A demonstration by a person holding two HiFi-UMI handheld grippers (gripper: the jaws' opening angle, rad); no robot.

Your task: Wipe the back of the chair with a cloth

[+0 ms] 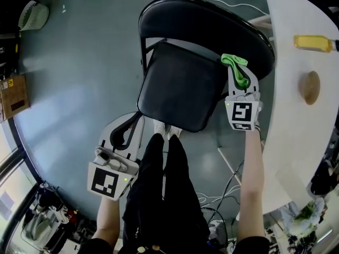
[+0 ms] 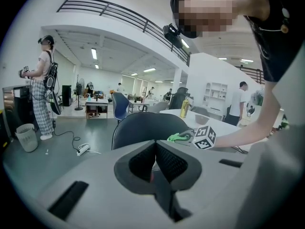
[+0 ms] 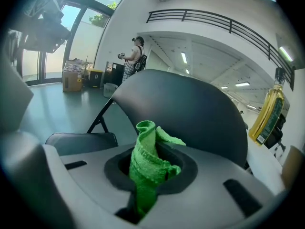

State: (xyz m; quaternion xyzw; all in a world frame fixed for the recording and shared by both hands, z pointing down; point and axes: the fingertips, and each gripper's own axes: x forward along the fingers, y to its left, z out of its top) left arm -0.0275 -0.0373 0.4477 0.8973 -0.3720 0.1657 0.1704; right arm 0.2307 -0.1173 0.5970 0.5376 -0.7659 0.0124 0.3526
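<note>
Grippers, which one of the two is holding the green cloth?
The right gripper, shut on the green cloth; the left gripper is shut on nothing.

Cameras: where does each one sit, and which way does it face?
Head view: on the head, facing steeply down at the chair; forearms, legs show.
Left gripper view: on the left hand-held gripper, along its shut jaws toward the chair.
Right gripper view: on the right hand-held gripper, along jaws clamping the green cloth.
Shared: all three show the chair.
</note>
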